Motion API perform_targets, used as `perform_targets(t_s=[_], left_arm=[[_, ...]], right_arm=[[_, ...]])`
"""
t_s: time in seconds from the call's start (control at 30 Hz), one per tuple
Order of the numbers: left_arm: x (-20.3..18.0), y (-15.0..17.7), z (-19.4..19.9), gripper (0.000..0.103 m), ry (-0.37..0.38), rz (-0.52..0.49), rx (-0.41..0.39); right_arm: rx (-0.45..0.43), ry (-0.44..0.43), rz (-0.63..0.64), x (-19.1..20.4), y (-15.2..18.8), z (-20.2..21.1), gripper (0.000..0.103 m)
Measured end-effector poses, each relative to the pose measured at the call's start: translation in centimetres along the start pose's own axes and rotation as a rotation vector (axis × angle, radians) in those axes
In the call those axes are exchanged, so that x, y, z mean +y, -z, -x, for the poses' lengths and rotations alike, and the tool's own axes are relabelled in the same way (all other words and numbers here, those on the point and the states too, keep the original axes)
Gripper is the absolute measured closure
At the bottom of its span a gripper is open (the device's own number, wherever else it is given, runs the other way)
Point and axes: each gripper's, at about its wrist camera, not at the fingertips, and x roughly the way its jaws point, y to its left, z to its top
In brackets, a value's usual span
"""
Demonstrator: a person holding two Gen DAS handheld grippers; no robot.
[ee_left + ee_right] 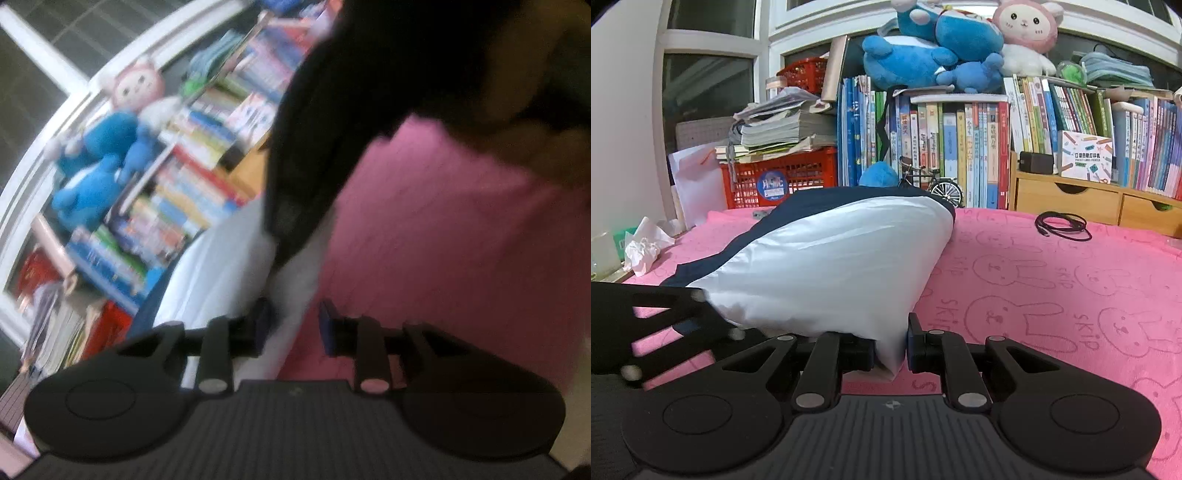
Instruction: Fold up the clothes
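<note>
Pinching a corner of the white and navy garment (827, 254) between the narrowed pads of the right gripper (891, 350) at the lower centre of the right wrist view. Lying bunched from there toward the upper middle, over the pink bunny-print blanket (1052, 295). Showing the other gripper's black linkage at the lower left edge. Sitting coiled on the blanket at the upper right, a black cable (1063, 225); standing behind, books (945, 147) topped with plush toys (945, 40). Blurring heavily in the left wrist view: left gripper (294, 326) nearly closed at the lower centre, with white cloth seemingly between the pads, contact impossible to tell.
</note>
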Motion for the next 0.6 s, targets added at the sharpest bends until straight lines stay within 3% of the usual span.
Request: perform_targets(t_s=[0.3, 0.6], left_arm=[[3.4, 4.3, -0.5, 0.091, -0.103, 0.099, 0.175], [4.9, 7.3, 0.7, 0.089, -0.143, 0.108, 0.270]], right_arm=[[0.010, 0.052, 0.076, 0.1, 1.2, 0.1, 0.086], [0.010, 0.099, 0.166, -0.3, 2.3, 0.6, 0.086]])
